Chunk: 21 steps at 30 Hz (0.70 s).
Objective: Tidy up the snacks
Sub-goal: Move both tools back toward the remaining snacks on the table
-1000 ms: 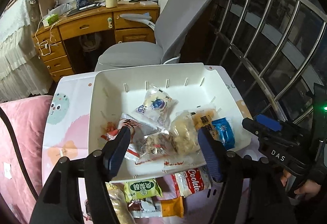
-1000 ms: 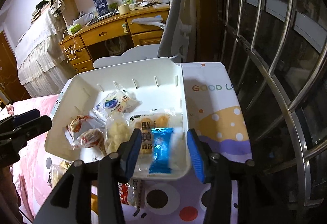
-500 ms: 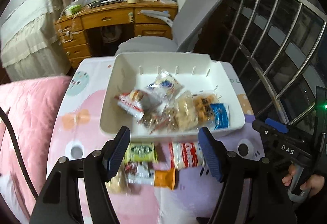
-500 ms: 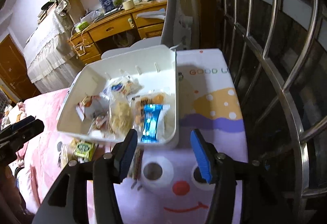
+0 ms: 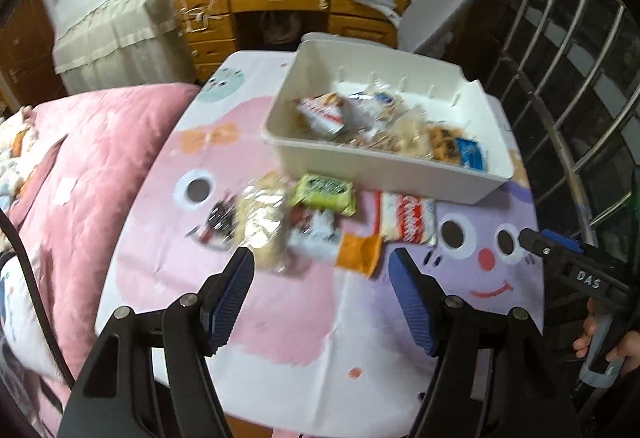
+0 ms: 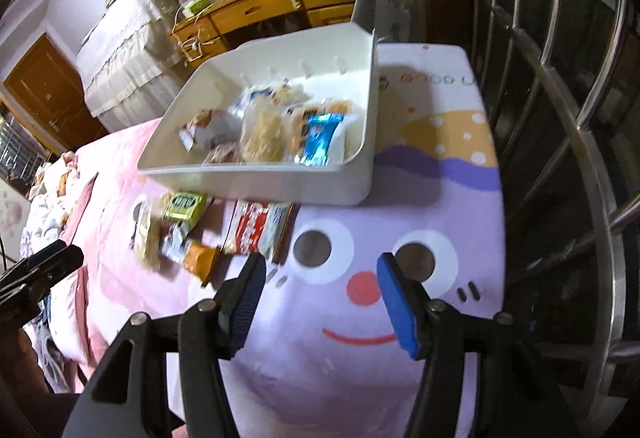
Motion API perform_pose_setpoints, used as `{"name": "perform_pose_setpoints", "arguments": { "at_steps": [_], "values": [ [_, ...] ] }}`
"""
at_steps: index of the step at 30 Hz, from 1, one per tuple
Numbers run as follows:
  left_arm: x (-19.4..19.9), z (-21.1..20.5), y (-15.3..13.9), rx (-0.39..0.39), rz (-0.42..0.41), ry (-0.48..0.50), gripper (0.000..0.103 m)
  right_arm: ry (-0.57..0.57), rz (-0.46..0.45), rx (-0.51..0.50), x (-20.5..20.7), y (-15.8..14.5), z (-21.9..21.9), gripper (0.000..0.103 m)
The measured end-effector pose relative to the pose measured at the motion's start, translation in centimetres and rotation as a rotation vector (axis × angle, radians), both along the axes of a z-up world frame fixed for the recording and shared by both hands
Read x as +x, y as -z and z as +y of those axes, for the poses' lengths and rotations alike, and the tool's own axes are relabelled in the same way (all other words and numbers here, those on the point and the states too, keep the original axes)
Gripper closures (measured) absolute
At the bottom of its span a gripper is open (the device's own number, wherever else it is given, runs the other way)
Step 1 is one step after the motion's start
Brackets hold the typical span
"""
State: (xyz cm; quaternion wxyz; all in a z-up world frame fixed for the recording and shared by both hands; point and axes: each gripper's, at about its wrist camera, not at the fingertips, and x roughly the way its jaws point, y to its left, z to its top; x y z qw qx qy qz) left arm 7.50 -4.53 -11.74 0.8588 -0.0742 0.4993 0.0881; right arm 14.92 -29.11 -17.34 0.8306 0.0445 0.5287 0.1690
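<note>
Left tongs (image 5: 320, 278) wide apart, nothing between the pads, hovering over the cartoon-print surface (image 5: 280, 338) near the loose snacks. Right tongs (image 6: 320, 280) empty too, jaws opening, above the purple face print. White bin (image 5: 384, 174) sits toward the far side with several packets inside, blue wrapper (image 6: 318, 140) at its right end. Green packet (image 5: 324, 192), red-white cookie pack (image 5: 406, 218) and orange packet (image 5: 358, 252) lie outside, just in front of the bin.
</note>
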Motion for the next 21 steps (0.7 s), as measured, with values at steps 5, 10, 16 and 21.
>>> {"name": "perform_pose_setpoints", "arguments": {
  "at_steps": [5, 10, 16, 21],
  "values": [
    [-2.0, 2.0, 0.2, 0.014, 0.026, -0.071, 0.034, -0.041, 0.022, 0.03, -1.0, 0.2, 0.8, 0.04],
    [-3.5, 3.9, 0.2, 0.024, 0.039, -0.119, 0.034, -0.103, 0.048, 0.042, -2.2, 0.8, 2.7, 0.038],
    [-4.3, 5.6, 0.8, 0.033, 0.066, -0.128, 0.033, -0.17, 0.047, 0.02, -3.1, 1.4, 4.9, 0.038],
    [-3.6, 7.1, 1.4, 0.005, 0.092, -0.086, 0.032, -0.172, 0.045, 0.026, -3.2, 1.8, 6.2, 0.038]
  ]
}}
